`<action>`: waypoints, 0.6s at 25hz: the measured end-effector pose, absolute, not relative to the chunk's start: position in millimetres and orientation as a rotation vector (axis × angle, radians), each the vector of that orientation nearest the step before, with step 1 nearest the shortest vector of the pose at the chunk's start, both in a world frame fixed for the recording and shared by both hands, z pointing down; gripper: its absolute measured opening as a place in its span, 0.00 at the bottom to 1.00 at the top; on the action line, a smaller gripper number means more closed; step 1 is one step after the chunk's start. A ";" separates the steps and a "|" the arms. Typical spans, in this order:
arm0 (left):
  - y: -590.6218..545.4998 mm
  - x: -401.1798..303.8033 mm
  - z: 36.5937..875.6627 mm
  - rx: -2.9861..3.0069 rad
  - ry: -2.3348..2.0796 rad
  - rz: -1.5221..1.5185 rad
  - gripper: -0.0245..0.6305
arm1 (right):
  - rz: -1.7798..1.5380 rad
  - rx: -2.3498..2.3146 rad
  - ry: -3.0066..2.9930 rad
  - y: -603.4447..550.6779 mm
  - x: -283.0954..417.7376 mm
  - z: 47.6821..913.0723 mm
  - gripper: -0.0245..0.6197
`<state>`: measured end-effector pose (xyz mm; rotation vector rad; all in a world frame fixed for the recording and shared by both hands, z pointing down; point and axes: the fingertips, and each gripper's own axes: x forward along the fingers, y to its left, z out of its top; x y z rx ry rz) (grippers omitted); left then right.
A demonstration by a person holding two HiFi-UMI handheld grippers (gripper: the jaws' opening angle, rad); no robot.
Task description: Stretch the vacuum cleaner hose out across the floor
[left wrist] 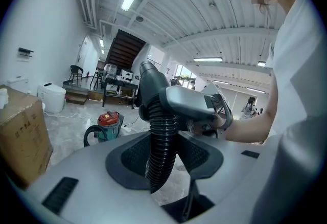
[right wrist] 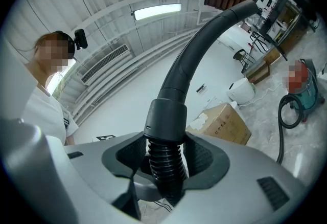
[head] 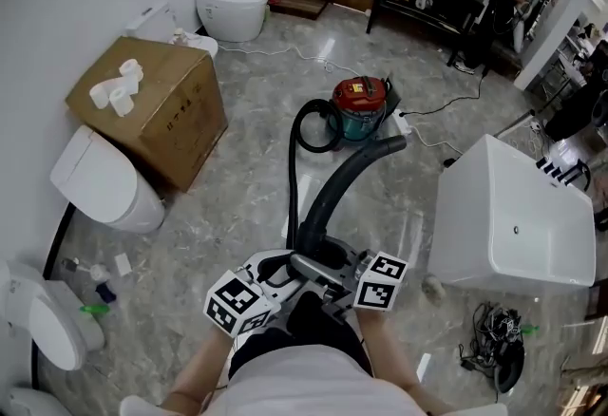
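Head view: open marble floor lies between the cardboard box and the white unit. The vacuum cleaner stands ahead, and its hose loops toward both grippers.

Left gripper view: the left gripper clamps the ribbed black hose, jaws partly closed.

Right gripper view: the right gripper clamps the hose just under its grey cuff.

Left gripper view: ribbed hose drops out of sight between fingers. Head view: fingertips of left gripper and right gripper hidden under marker cubes and hose. Toilet at lower left cut by frame edge. Print on cardboard box, label on vacuum cleaner too small to read.
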<state>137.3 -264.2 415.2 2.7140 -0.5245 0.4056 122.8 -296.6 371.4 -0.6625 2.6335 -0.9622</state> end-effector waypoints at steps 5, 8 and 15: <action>-241.4 105.5 412.8 2.720 -0.506 0.408 0.29 | -0.949 -0.686 2.641 -272.6 91.5 369.2 0.41; -225.6 87.6 411.3 2.722 -0.502 0.404 0.29 | -0.954 -0.703 2.621 -256.4 74.7 367.8 0.41; -187.6 48.7 404.4 2.749 -0.471 0.384 0.29 | -0.921 -0.739 2.608 -217.1 37.4 360.9 0.41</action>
